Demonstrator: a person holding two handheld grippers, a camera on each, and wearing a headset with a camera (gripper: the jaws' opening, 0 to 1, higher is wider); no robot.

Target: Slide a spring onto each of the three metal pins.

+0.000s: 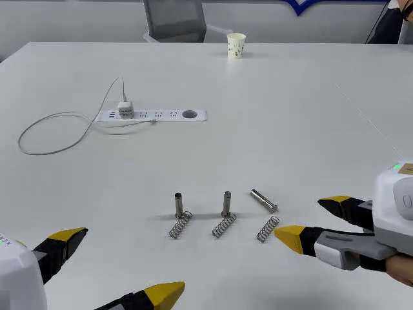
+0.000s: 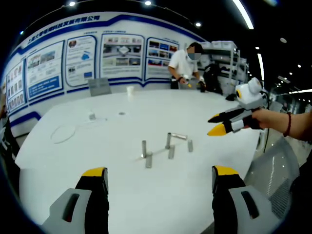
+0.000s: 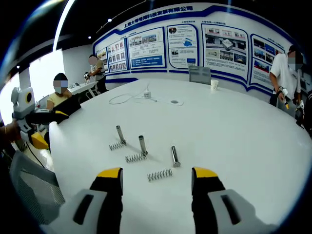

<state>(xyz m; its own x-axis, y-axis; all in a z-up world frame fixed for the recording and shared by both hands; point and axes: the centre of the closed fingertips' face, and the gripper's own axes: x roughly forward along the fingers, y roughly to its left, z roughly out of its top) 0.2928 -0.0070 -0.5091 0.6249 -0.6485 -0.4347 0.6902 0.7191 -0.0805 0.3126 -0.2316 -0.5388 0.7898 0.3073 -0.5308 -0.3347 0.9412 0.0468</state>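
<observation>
yellow-tipped jaws of the left gripper [image 1: 119,265] sit at the bottom of the head view, wide apart and empty, well short of the parts. the right gripper [image 1: 304,218] hovers just beside the right spring [image 1: 268,228], its jaws also apart, touching nothing. on the table [image 1: 290,116] the left spring [image 1: 181,225] and middle spring [image 1: 224,225] lie loose at the feet of the left pin [image 1: 179,205] and middle pin [image 1: 226,203], both upright. the right pin [image 1: 263,200] lies on its side. no spring is threaded, so the task looks barely begun. the likely step is picking up the right spring. it would go best if the right gripper pinches lightly across the middle coils without crushing them, while the left gripper stands the fallen pin up and steadies it, so bore and pin tip line up before sliding.
</observation>
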